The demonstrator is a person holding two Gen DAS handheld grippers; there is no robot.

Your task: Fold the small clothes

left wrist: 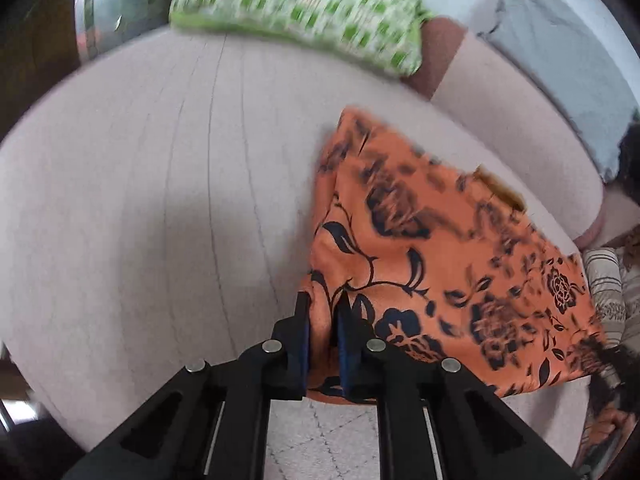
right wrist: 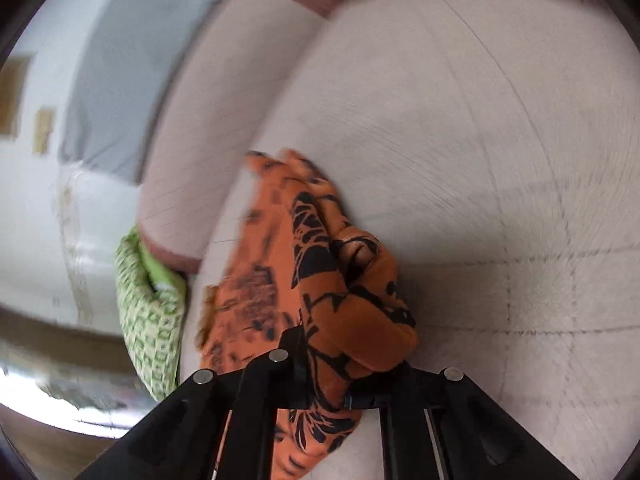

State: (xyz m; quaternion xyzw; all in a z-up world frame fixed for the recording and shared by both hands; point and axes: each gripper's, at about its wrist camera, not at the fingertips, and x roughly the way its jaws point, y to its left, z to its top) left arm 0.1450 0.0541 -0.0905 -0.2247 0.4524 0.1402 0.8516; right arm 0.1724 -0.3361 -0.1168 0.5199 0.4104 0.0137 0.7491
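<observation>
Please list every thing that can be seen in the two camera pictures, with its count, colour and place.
orange garment: one, orange with a dark floral print, on the sofa seat, held by both grippers
green cushion: one, green and white check, at the far end of the seat
sofa: one, pale pinkish beige, under everything
grey cloth: one, grey, over the sofa back
left gripper: one, black, shut on the garment edge
right gripper: one, black, shut on bunched garment

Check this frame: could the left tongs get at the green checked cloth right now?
Probably not yet. The left tongs are shut on the orange floral garment. The green checked cloth lies apart at the far end, with bare cushion between.
</observation>
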